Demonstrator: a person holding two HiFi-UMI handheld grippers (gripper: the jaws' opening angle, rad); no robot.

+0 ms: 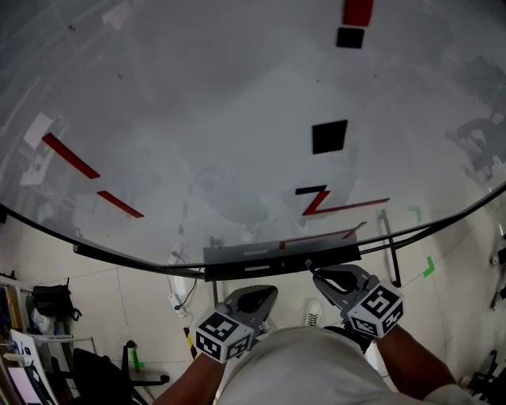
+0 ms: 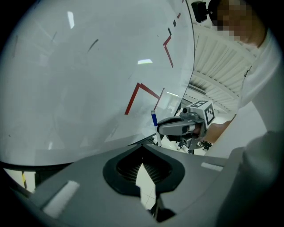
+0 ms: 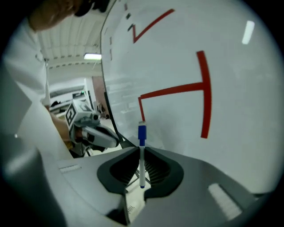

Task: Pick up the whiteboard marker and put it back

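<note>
The whiteboard marker point(image 3: 141, 153) has a white barrel and a blue cap. It stands upright, pinched between the jaws of my right gripper point(image 3: 141, 150), which is shut on it. In the head view the right gripper point(image 1: 318, 274) hovers just in front of the grey marker tray point(image 1: 261, 255) under the whiteboard point(image 1: 198, 119). From the left gripper view the marker point(image 2: 154, 119) pokes up out of the right gripper point(image 2: 171, 128). My left gripper point(image 2: 142, 163) is shut with nothing in it. It hangs lower, to the left of the right one point(image 1: 254, 291).
Red strokes point(image 1: 332, 207) and black square magnets point(image 1: 329, 136) mark the board. A red magnet point(image 1: 357, 11) sits near the top. Below the board are the stand's legs point(image 1: 390, 245), a power strip point(image 1: 177, 304), a black bag point(image 1: 52, 301) and my shoe point(image 1: 313, 314).
</note>
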